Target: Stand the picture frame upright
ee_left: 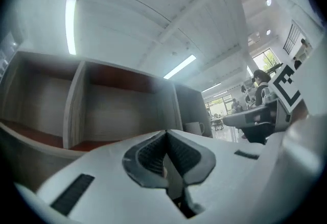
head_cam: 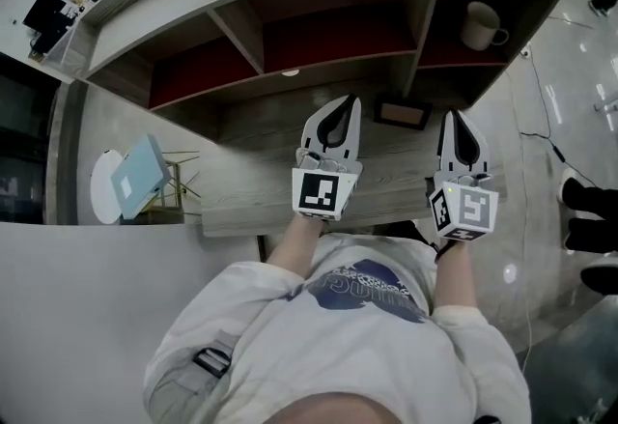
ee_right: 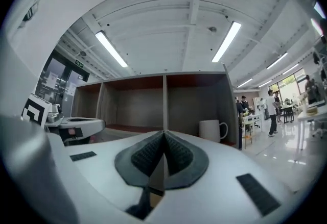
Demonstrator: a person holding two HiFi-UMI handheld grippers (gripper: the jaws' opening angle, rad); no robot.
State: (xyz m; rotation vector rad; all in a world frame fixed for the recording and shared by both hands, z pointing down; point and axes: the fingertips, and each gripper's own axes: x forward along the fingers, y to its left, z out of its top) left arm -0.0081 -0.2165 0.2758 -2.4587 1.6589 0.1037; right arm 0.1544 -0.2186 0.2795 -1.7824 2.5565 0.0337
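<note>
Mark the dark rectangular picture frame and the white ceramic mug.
dark rectangular picture frame (head_cam: 404, 113), head view, middle of its face.
white ceramic mug (head_cam: 478, 26), head view, side of its body.

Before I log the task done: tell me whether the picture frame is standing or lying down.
Lying flat: the picture frame shows its whole face upward on the desk.

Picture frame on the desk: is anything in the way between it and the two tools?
Nothing visible is. The picture frame sits on the desk between the left tool and right tool, with only bare desk between. The mug is up in the shelf.
</note>
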